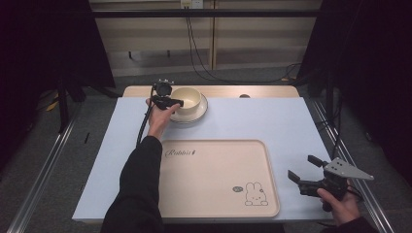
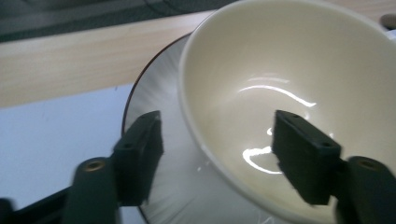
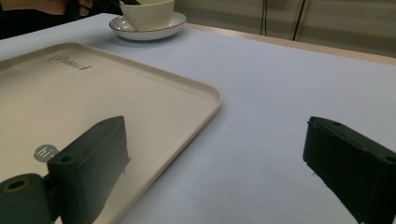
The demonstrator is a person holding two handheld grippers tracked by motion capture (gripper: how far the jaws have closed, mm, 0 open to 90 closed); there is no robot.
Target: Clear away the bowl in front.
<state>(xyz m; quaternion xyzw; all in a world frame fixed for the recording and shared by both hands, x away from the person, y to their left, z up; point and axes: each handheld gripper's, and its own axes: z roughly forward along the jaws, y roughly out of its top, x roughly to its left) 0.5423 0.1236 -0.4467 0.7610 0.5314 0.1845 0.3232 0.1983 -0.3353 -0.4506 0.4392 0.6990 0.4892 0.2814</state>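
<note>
cream bowl (image 1: 187, 98) on a white saucer (image 1: 201, 113) with a dark rim; cream tray (image 1: 214, 204) printed with a rabbit drawing (image 1: 255, 193), dark script and a grey "hi" dot; pale blue table mat (image 1: 272, 119); black gripper jaws.

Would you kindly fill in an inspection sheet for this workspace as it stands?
Surface: pale blue table, wooden strip along its far edge.
Job's things: cream bowl on a plate; cream rabbit-print tray, nothing on it.
Clutter: nothing seen.
Grippers: left tool open, jaws straddling the bowl's rim; right tool open, held right of the tray.
Cables: black cable trailing from the left tool; wall cables hanging behind.
Surroundings: black curtains, grey floor.
</note>
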